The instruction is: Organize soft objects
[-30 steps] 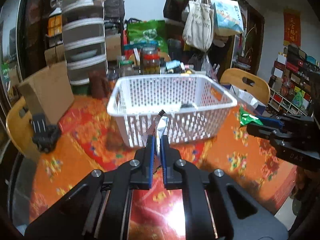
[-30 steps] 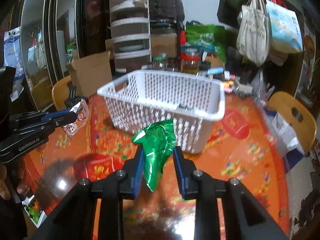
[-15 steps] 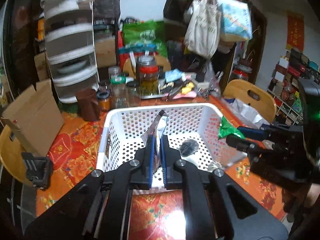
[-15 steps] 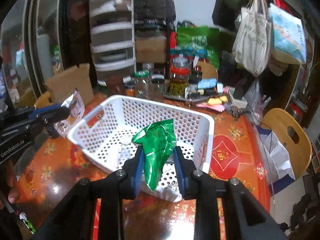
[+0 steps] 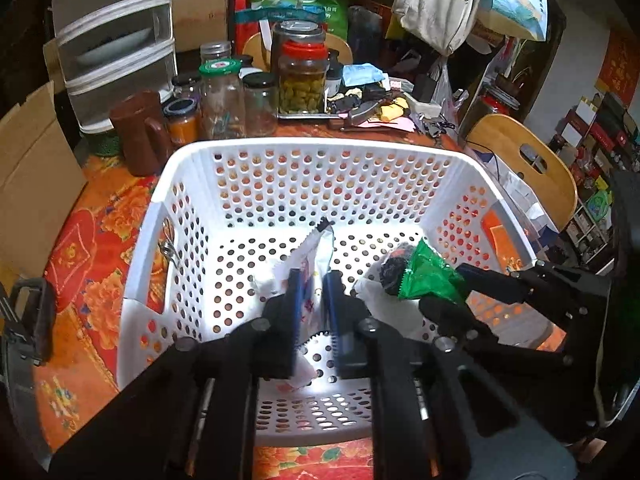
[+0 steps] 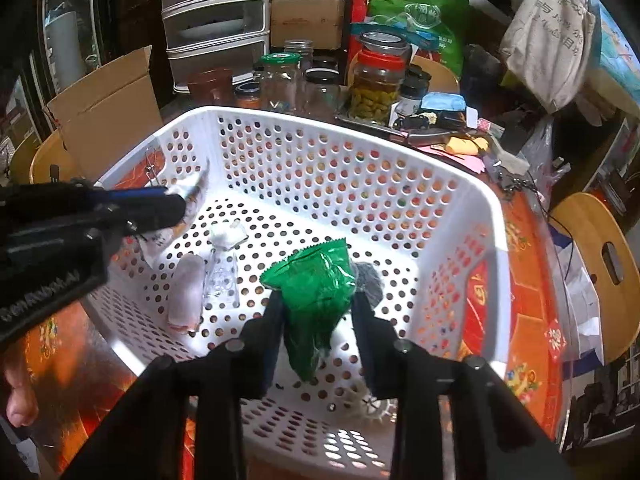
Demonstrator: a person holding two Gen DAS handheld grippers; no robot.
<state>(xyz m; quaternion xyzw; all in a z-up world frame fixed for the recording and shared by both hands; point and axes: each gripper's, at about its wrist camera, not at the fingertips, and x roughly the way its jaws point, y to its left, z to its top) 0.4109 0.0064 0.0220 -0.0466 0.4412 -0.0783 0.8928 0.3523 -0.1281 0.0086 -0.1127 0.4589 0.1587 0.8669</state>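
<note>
Both grippers have moved from in front of the white perforated basket [image 5: 160, 216] to over its inside. Left gripper [image 5: 314, 280] jaws opening, white printed snack packet [image 5: 314, 256] still between them, maybe still touching one pad. Right gripper [image 6: 316, 308] jaws opening with green foil packet [image 6: 316, 280] between. Clear bag [image 6: 222, 276] and dark soft item [image 6: 370, 280] lie on basket floor.

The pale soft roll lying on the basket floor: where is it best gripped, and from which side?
Probably across its middle, from above: the pale roll lies flat and long on the white basket floor, and the walls block a sideways approach.
</note>
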